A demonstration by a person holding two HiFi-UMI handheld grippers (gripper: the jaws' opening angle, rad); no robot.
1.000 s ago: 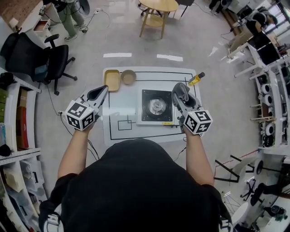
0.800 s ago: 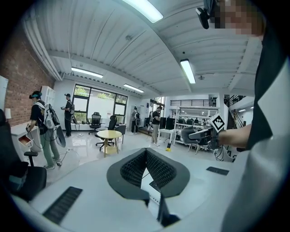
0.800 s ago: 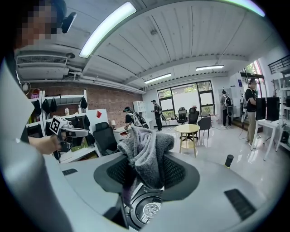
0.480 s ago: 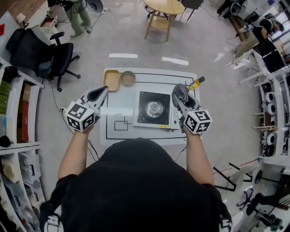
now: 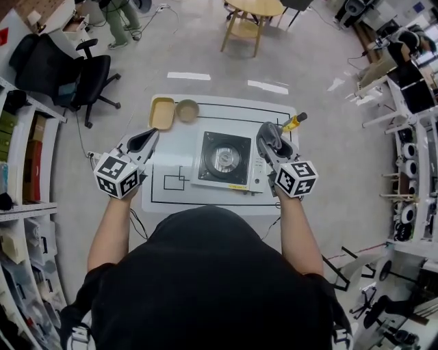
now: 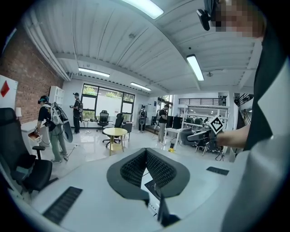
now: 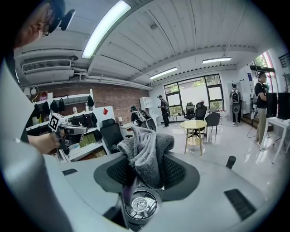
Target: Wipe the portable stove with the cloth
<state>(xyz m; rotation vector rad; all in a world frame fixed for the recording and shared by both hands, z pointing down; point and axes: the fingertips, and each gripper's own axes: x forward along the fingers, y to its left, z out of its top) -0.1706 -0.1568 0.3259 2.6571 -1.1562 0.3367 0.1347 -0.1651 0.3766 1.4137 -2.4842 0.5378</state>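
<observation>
Two fingers of the right gripper (image 7: 147,168) are clenched on the grey cloth (image 7: 146,152), which is bunched between their ribbed pads and sticks out past the tips in a folded lump. Directly under that bundle, in the right gripper view, lies the round metal burner of the portable stove (image 7: 138,205); whether the cloth touches it cannot be told.

From the head view, the right gripper (image 5: 275,152) is held over the right side of the portable stove (image 5: 224,160), next to its white control strip, with the cloth (image 5: 268,134) at its front end. The stove sits near the middle of the white counter (image 5: 179,142), inside the black lines drawn on it.

The fingers of the left gripper (image 6: 146,152) are pressed together at the tips and grasp nothing; only a sliver of the lined counter shows behind them. That left gripper (image 5: 145,140) hangs over the counter's left edge, well apart from the stove.

At the counter's far left corner a yellow tray (image 5: 162,113) and a small tan bowl (image 5: 187,110) stand just beside each other. A yellow and black object (image 5: 294,122) lies near the far right corner, close to the right gripper. Beyond the counter a black office chair (image 5: 55,68) stands on the floor to the left, and a round wooden table (image 5: 246,14) stands farther off.
</observation>
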